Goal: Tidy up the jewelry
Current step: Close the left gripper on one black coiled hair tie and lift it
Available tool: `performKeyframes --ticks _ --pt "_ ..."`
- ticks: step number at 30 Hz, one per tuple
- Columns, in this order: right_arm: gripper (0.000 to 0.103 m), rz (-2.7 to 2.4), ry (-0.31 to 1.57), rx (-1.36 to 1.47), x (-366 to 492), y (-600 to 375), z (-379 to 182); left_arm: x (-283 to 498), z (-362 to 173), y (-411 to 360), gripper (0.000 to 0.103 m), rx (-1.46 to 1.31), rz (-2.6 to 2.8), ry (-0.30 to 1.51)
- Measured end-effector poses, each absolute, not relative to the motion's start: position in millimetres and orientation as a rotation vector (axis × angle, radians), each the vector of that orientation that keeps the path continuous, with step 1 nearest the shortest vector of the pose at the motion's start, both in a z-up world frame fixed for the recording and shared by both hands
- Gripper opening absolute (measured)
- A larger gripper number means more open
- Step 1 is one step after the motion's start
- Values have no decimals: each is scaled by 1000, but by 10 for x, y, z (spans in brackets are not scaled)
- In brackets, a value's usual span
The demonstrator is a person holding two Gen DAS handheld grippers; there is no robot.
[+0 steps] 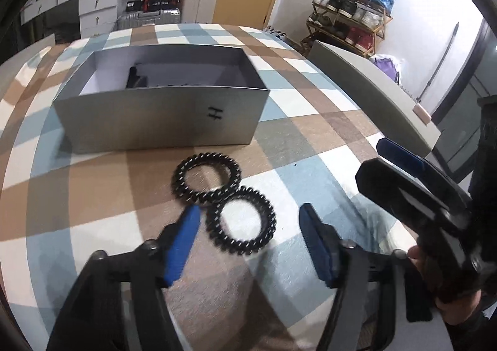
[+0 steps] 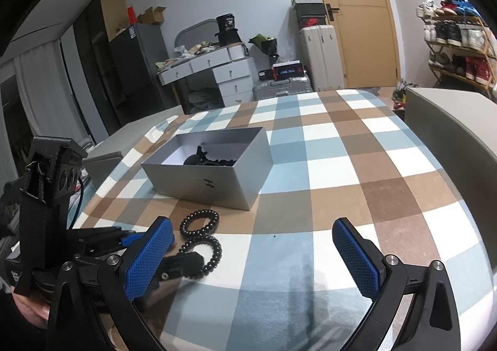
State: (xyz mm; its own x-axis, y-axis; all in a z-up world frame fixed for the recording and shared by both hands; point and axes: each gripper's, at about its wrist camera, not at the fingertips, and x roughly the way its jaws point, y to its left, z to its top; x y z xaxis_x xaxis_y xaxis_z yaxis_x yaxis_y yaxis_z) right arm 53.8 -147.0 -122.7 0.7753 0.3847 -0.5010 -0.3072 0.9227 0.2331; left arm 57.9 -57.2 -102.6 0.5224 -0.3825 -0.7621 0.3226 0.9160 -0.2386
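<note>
- The left gripper [image 1: 248, 220] hangs low over the checked tablecloth [image 1: 310, 139], its blue fingers [image 1: 183, 242] spread wide apart and holding nothing; the nearer coil band [image 1: 241, 221] lies on the cloth between them.
- A second coil band [image 1: 206, 178] sits at about 11 o'clock from the first, touching it where the two rings meet, just short of the grey box [image 1: 161, 117].
- The box stands at 12 o'clock from the bands, open at the top, with some dark pieces already inside (too shadowed to name).
- The right gripper [image 2: 251, 257] is also wide open and empty, over bare cloth at roughly 3 o'clock from the bands; in its view the far ring [image 2: 199, 223] and the near ring [image 2: 206, 253] lie at its 10 o'clock.
- Risk: because the rings touch, closing on the near one could snag its neighbour, so both lift together or the far one gets flicked away.
- Risk: the band is springy and hollow in the middle; if the fingers close across it, it may fold, squirm out or roll off the pads.
- Risk: pressing too low could pinch the soft cloth along with the band and drag the cloth, nudging the box.
- Risk: the two grippers are near one another, so a careless swing toward the box might knock them together.
</note>
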Motion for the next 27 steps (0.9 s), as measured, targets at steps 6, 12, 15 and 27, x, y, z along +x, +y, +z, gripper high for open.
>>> performKeyframes --ticks 6,12,15,27 --pt "103 372 568 157 517 -1546 -1247 702 -1123 -734 62 23 -370 969" --pt "103 366 567 175 502 -1615 -1256 608 -1154 -886 43 167 -341 941" --pt "103 365 565 180 500 -1642 -1255 576 -1144 -891 34 180 -371 947" --pt "103 380 560 187 485 -1610 -1195 384 -956 -600 31 77 -427 932"
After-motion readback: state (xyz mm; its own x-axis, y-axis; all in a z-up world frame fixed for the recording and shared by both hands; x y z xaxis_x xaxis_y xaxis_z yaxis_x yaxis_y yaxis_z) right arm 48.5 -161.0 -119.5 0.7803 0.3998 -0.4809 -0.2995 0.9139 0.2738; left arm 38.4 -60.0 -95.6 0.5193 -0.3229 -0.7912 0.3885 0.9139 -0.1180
